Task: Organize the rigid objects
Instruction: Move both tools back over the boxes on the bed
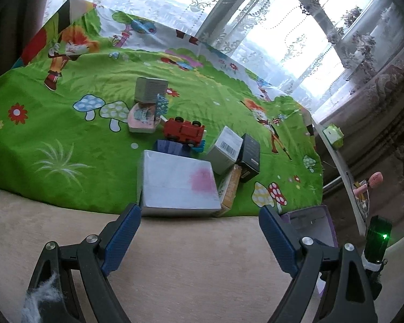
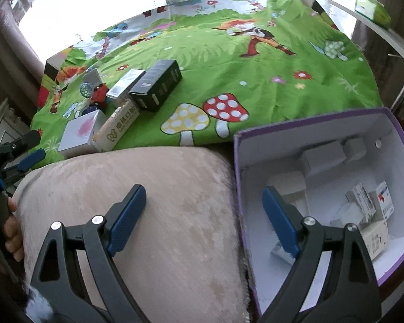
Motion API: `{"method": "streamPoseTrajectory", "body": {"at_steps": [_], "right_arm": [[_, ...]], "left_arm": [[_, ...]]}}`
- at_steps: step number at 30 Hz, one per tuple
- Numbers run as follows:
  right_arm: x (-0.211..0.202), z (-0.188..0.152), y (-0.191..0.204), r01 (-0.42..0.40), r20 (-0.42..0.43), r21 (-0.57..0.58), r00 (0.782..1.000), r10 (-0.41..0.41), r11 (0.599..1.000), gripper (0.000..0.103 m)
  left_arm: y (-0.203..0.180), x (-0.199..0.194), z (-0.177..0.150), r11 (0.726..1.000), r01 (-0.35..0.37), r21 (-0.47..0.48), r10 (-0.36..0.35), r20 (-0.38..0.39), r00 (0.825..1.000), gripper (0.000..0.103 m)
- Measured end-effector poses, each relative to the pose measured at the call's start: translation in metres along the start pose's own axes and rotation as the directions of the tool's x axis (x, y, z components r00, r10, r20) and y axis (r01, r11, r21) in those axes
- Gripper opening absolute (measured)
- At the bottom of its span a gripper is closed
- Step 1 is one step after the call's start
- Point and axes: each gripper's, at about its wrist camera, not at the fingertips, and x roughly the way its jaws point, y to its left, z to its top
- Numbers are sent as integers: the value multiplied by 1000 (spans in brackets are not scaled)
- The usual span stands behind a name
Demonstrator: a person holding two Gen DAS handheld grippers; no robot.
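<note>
Between picks: your left gripper (image 1: 199, 231), fingers wide and empty, faces the white box (image 1: 179, 187) just ahead; your right gripper (image 2: 204, 215), equally wide, straddles the purple bin's (image 2: 304, 119) wall. Next, close on that box.

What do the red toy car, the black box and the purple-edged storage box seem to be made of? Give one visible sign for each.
Red toy car: probably moulded plastic, smooth and glossy.
Black box: likely printed cardboard, sharp folded edges.
Purple-edged storage box: apparently matte cardboard, thin straight walls.
</note>
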Motion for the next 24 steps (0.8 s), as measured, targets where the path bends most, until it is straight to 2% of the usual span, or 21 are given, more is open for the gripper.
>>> {"method": "streamPoseTrajectory", "body": {"at_steps": [12, 16, 20, 24], "right_arm": [[21, 23, 30, -10, -2, -74, 1000, 10, 997, 90], [26, 29, 38, -7, -2, -88, 1000, 7, 996, 90], [27, 33, 42, -2, 3, -91, 1000, 2, 996, 90], [30, 35, 45, -2, 1, -94, 1000, 2, 996, 90]], "left_arm": [[-7, 25, 7, 996, -82, 34, 84, -65, 994, 90], [-13, 43, 18, 988, -148, 43, 152, -94, 984, 91], [-17, 60, 24, 973, -224, 57, 230, -131, 964, 91], [-19, 64, 28, 963, -260, 66, 267, -128, 955, 92]]}}
